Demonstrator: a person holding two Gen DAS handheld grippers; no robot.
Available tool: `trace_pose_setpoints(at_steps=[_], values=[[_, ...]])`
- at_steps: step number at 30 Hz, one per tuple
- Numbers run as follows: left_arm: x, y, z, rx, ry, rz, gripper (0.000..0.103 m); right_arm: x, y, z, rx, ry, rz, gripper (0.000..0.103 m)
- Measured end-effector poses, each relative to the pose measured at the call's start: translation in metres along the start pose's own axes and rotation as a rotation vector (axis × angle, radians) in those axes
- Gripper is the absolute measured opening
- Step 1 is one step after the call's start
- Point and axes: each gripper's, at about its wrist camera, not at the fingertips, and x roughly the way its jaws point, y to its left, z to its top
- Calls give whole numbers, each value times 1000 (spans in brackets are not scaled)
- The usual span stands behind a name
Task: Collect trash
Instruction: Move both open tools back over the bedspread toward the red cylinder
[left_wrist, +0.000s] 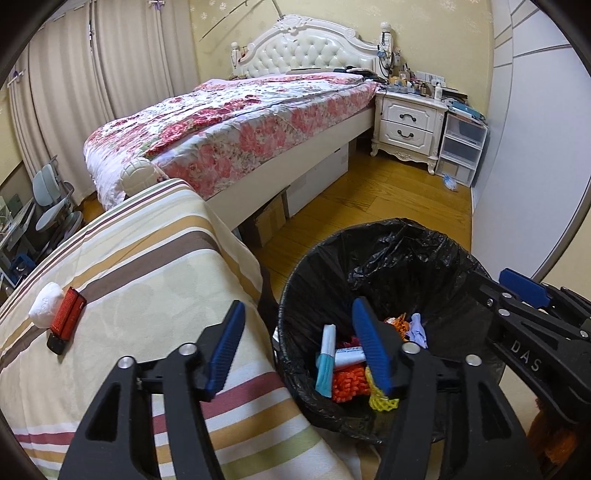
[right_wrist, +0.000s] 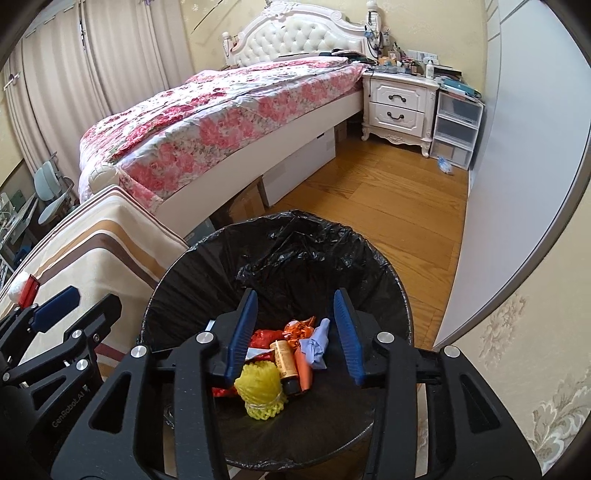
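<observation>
Looking down both wrist views, I see the round bin lined with a black plastic bag (right_wrist: 295, 258) standing on the wooden floor, tight against the cream cloth with brown, red and green stripes (left_wrist: 147, 258) that covers the surface on its left. My right gripper (right_wrist: 297, 339) hangs over the bin mouth with its blue pads apart and nothing between them. My left gripper (left_wrist: 299, 350) straddles the bin's near-left rim, jaws also parted and empty, one pad over the striped cloth, the other over the bag.

Inside the bin lie a yellow foam net sleeve (right_wrist: 260, 391), an orange foam net (left_wrist: 345, 384), a small amber bottle with a dark cap (right_wrist: 284, 363), a crumpled pale-purple wrapper (right_wrist: 314, 347), red and orange wrappers, and a white-and-teal tube (left_wrist: 325, 360).

Still on the striped cloth, well to the left of the bin, sit a crumpled white paper wad (left_wrist: 46, 304) and a flat red box with a black end (left_wrist: 66, 319), touching each other. Beyond stands a bed with a pink floral quilt (left_wrist: 236, 122) and a white nightstand (left_wrist: 406, 122).
</observation>
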Motion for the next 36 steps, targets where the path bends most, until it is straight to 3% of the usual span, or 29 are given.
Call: trace_pose_setpoints(at_steps=[6,14,28,36], values=[[-10,21,-7,-21,-11,42,67,-3,6,-2,-6,1,10,58],[-25,68,-28,-87,4,120,69,-7,38,-5,-33,19,74,60],[-62,178,-75,-243,29,282,69,-12,165,-30,-209,89,273,64],[-77,234,-104,-321,56,354,69,-14,231,-46,-303,129,337,71]])
